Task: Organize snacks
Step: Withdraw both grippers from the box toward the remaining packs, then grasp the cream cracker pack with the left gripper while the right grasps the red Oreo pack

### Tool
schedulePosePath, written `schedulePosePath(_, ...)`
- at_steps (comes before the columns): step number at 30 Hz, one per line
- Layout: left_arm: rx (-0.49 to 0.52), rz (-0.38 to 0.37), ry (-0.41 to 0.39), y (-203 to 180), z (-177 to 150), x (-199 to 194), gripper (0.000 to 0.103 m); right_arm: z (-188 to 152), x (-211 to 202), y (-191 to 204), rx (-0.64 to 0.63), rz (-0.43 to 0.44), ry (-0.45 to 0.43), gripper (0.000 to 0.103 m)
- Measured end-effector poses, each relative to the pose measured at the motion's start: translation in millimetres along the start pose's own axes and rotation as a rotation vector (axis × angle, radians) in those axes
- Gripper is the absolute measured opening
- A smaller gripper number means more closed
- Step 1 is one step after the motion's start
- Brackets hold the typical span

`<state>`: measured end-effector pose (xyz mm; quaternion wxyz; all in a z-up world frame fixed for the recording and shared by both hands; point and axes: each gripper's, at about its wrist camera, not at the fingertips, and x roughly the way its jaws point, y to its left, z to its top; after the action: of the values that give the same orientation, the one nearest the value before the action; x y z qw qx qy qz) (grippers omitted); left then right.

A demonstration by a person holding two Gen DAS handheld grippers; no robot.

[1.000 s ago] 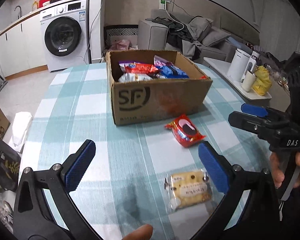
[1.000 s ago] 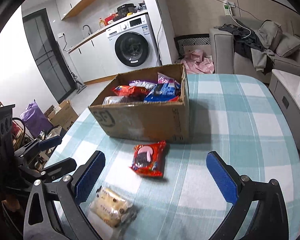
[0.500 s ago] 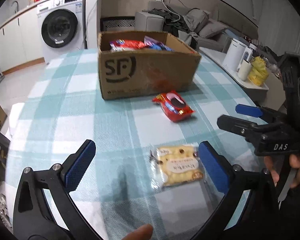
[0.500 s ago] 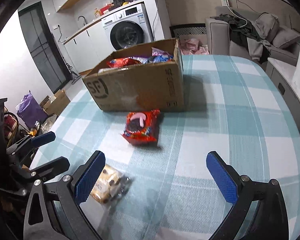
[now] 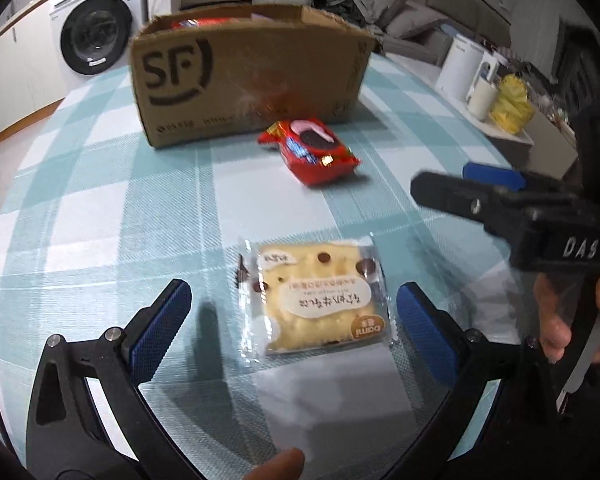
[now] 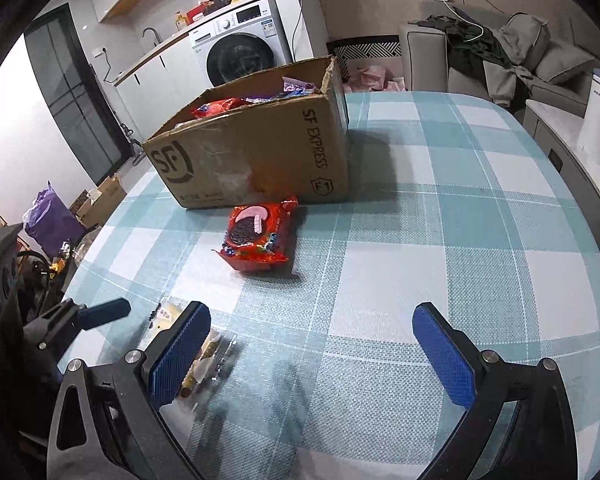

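Note:
A clear-wrapped yellow biscuit pack (image 5: 314,300) lies on the checked tablecloth, between the blue pads of my open left gripper (image 5: 292,328), apart from both. Farther off a red cookie pack (image 5: 310,152) lies in front of the brown SF cardboard box (image 5: 240,80), which holds several snack packs. My right gripper (image 6: 316,356) is open low over the table; the red cookie pack (image 6: 258,238) is ahead of it and the biscuit pack (image 6: 208,356) is partly hidden behind its left finger. The box (image 6: 260,160) stands beyond. The right gripper (image 5: 484,188) also shows at the right of the left wrist view.
The table (image 6: 440,240) has a teal and white checked cloth with a curved near edge. A washing machine (image 6: 244,52), a sofa with clothes (image 6: 492,52) and a side table with a white kettle (image 5: 458,68) stand around it. The left gripper (image 6: 88,312) shows at left.
Both grippers have come lower and closer to the table. The biscuit pack now sits between the left gripper's pads; the red pack has drawn nearer to the right gripper. Both stay open.

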<state>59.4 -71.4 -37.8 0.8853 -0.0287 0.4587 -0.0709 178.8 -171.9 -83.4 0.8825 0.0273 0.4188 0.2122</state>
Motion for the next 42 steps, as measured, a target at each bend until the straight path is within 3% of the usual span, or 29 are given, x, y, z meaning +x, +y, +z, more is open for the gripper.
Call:
schedulePosePath(9, 0.007, 0.04, 0.028, 0, -1, 16, 0.102, 2, 8, -2, 0.006, 0.003, 0.015, 0.103)
schedulePosePath(29, -0.058, 0.08, 0.016, 65, 19, 21, 0.102, 31, 64, 34, -0.06, 0.048, 0.078, 0.102)
schedulePosePath(33, -0.068, 0.091, 0.014, 75, 24, 24, 0.102, 38, 74, 37, -0.065, 0.038, 0.085, 0.091)
schedulePosePath(42, -0.089, 0.12, 0.012, 91, 37, 35, 0.102, 47, 88, 48, -0.1, 0.019, 0.075, 0.081)
